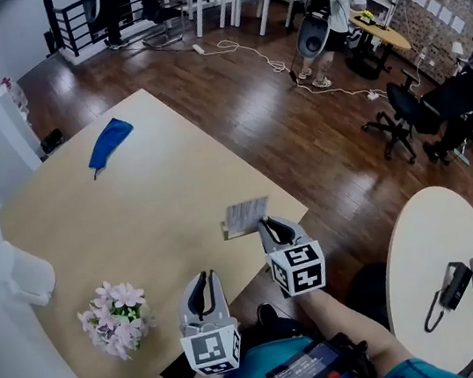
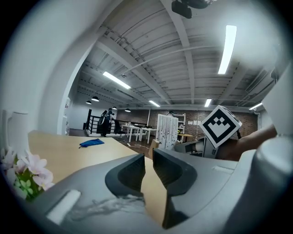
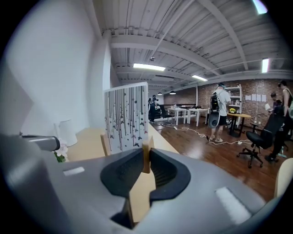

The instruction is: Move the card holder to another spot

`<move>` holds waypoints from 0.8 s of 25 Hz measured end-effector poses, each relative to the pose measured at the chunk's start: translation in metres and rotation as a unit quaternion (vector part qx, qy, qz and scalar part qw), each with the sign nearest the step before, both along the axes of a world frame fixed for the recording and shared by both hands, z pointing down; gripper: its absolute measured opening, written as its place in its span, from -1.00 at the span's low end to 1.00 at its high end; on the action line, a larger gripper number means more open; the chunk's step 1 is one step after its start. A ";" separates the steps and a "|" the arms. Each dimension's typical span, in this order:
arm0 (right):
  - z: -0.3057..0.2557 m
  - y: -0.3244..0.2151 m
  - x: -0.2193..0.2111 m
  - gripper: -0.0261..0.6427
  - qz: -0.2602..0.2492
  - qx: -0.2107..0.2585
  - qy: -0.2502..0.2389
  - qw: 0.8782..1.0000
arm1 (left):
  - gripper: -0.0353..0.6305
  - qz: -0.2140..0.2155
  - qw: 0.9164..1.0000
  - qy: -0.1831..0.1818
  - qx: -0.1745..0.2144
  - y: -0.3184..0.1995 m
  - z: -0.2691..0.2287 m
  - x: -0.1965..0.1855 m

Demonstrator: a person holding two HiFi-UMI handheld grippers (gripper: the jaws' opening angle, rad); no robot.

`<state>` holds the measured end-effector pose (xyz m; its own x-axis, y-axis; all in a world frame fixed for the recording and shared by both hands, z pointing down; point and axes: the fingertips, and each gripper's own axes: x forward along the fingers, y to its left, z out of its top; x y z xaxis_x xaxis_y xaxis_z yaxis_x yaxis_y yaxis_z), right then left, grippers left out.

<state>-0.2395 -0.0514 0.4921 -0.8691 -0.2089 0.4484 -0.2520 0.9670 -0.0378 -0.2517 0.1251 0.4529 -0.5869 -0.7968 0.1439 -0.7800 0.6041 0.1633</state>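
Note:
The card holder (image 1: 246,216) is a small wooden block carrying an upright card printed with dark streaks, near the right edge of the light wooden table (image 1: 133,209). My right gripper (image 1: 269,223) is shut on it. In the right gripper view the jaws pinch the wooden block (image 3: 147,153) and the card (image 3: 126,116) stands just beyond them to the left. My left gripper (image 1: 200,280) hovers over the table's near edge, left of the right one. Its jaws (image 2: 146,160) stand a little apart with nothing between them.
A pot of pink flowers (image 1: 115,320) sits near the table's front left. A blue cloth (image 1: 109,141) lies at the far side, a white container (image 1: 29,274) at the left edge. A round white table (image 1: 442,276) stands right, across wooden floor.

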 end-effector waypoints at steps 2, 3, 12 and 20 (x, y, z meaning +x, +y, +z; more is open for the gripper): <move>-0.002 -0.014 0.020 -0.80 0.022 -0.001 -0.002 1.000 | -0.69 0.017 1.000 -0.003 0.002 -0.013 -0.003 0.010; -0.004 -0.023 0.030 -0.80 0.032 -0.001 -0.004 0.999 | -0.69 0.025 1.000 -0.005 0.002 -0.021 -0.005 0.016; -0.006 -0.111 0.154 -0.80 0.133 -0.004 -0.022 0.991 | -0.69 0.122 0.992 -0.013 -0.012 -0.114 0.002 0.104; -0.014 -0.166 0.253 -0.80 0.196 0.000 -0.029 0.980 | -0.79 0.187 0.982 -0.019 -0.018 -0.180 0.000 0.177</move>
<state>0.0130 -0.2173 0.4785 -0.7461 -0.5322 0.4000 -0.6021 0.7959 -0.0640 -0.0747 -0.0552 0.4530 -0.2607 -0.9522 0.1590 -0.9534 0.2799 0.1129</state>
